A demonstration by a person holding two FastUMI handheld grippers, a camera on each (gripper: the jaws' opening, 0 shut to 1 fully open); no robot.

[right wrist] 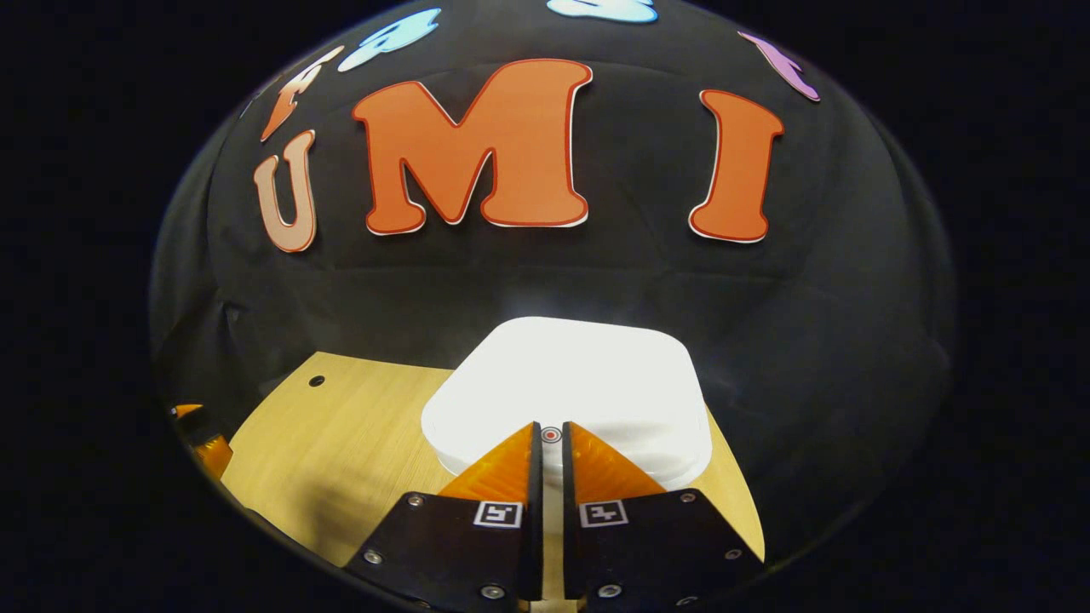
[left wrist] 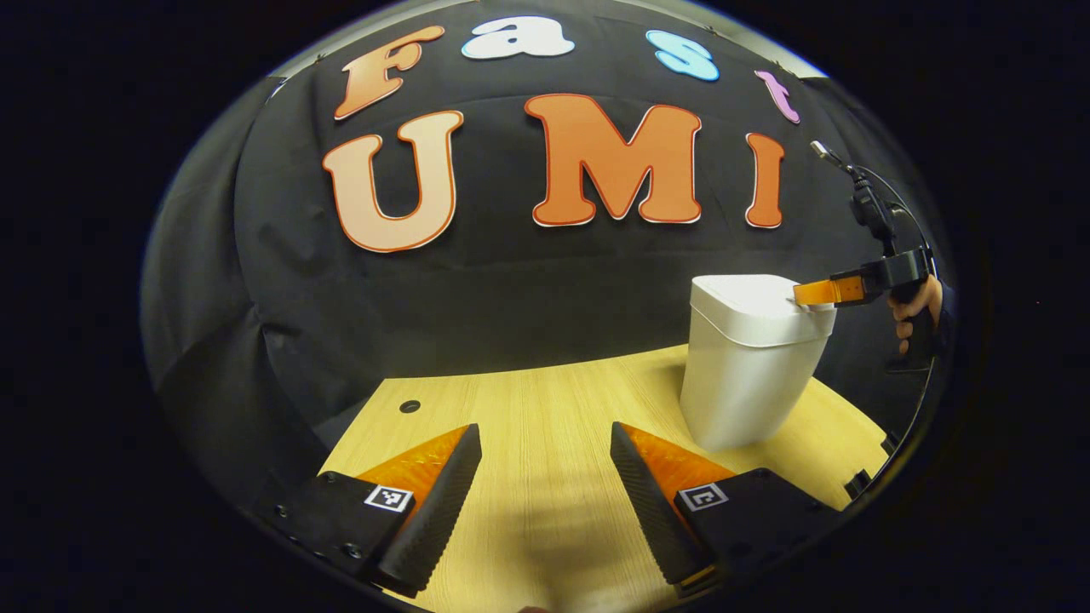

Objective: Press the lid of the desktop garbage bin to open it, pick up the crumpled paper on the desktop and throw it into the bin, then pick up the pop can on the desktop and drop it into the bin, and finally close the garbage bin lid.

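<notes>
Wooden surface (left wrist: 545, 426) carries the bin (left wrist: 749, 375), lid (right wrist: 570, 383) down; my right hand-held gripper (right wrist: 551, 436), fingers together, sits at the lid's marked spot, my left hand-held gripper (left wrist: 545, 477) gapes empty, so I judge a lid press, opening or closing.

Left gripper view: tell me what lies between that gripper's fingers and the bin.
Bare wooden desktop lies between the left gripper and the white bin, in the left gripper view.

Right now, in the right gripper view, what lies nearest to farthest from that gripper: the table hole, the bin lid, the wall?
1. Bin lid: directly at the right gripper tips.
2. Table hole: off to the left.
3. Wall: behind everything.
</notes>
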